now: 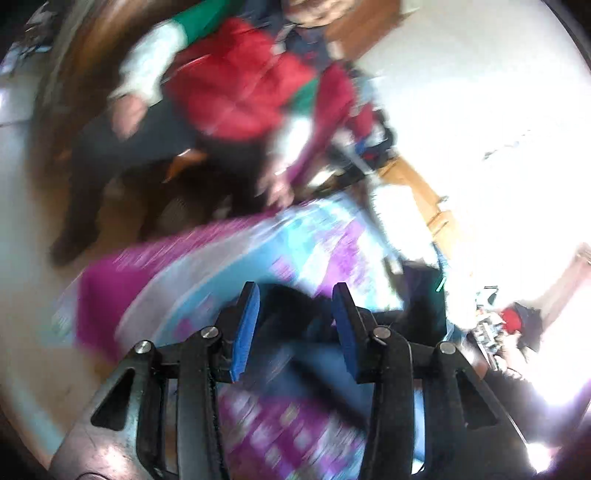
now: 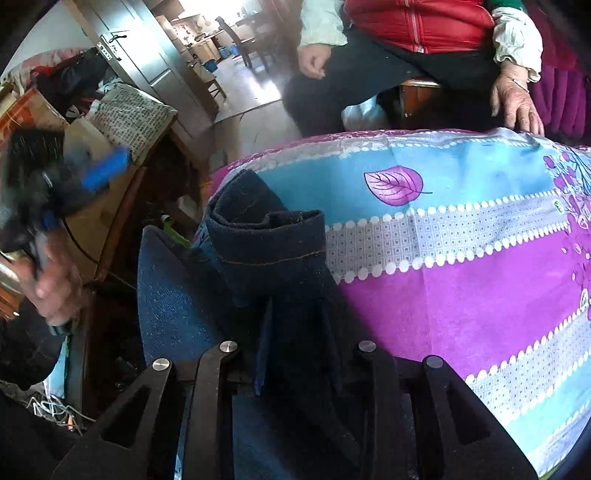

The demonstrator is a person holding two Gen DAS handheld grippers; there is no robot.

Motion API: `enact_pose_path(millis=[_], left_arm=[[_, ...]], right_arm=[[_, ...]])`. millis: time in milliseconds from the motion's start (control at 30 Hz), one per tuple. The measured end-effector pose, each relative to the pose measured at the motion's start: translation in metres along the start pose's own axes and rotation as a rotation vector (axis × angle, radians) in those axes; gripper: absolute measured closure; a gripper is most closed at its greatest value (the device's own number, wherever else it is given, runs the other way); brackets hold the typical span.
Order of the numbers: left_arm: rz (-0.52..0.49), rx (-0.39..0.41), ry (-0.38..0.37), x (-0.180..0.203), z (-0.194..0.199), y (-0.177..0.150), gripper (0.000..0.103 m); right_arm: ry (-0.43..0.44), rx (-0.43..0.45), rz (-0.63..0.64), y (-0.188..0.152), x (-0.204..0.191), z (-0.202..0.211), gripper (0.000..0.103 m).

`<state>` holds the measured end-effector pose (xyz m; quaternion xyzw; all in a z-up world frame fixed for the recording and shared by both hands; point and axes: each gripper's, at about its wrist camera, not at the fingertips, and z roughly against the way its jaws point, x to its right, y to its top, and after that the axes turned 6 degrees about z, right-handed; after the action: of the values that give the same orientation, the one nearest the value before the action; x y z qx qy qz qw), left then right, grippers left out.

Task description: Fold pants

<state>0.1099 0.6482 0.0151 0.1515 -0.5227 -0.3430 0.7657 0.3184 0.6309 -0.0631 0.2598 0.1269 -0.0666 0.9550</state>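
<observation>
Bedding striped in purple, blue and white, printed with a leaf, covered the surface (image 2: 461,280) where you worked. On its left edge lay the dark denim pants (image 2: 266,236), a hemmed leg end rolled over on itself, the cloth running down toward your right gripper (image 2: 299,325). That gripper's jaws were closed on a fold of the denim, blue pads pressed into it from both sides.

Your left gripper (image 1: 295,325) pointed at the bedding with its fingers apart and nothing between them; dark cloth, probably the pants, showed blurred beyond the pads. In the right wrist view it appeared smeared off to the left, away from the pants.

To do this fold well, you would likely need to keep the right grip firm, flatten the rolled hem first, and take the free edge with the left gripper.

Across the bedding sat a person (image 2: 417,22) in a red vest, one hand (image 2: 517,107) at the bedding's far edge.
</observation>
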Motion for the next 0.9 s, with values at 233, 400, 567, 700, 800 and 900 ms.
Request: enact_pose_path(millis=[233,400,567,700,800,900], left_arm=[[-0.040,-0.267,0.207,0.004,-0.122,-0.026,0.061],[0.056,-0.213,0.138,-0.012,-0.106,-0.035,0.060],[0.057,-0.200,0.121,-0.010,-0.100,-0.038,0.060],[0.093,-0.184,0.111,-0.010,-0.099,-0.033,0.062],[0.114,-0.163,0.127,-0.012,-0.088,-0.029,0.058],[0.110,-0.046,0.137,-0.004,-0.057,-0.021,0.058]], right_arm=[[0.029,-0.022,0.022,-0.017,-0.009,0.002,0.059],[0.121,0.084,0.004,-0.004,0.022,0.029,0.045],[0.258,0.033,-0.032,0.021,0.047,-0.003,0.045],[0.324,0.037,0.013,0.035,0.029,-0.013,0.067],[0.249,0.075,0.036,0.034,0.027,0.007,0.089],[0.151,0.172,-0.023,0.033,0.057,0.049,0.089]])
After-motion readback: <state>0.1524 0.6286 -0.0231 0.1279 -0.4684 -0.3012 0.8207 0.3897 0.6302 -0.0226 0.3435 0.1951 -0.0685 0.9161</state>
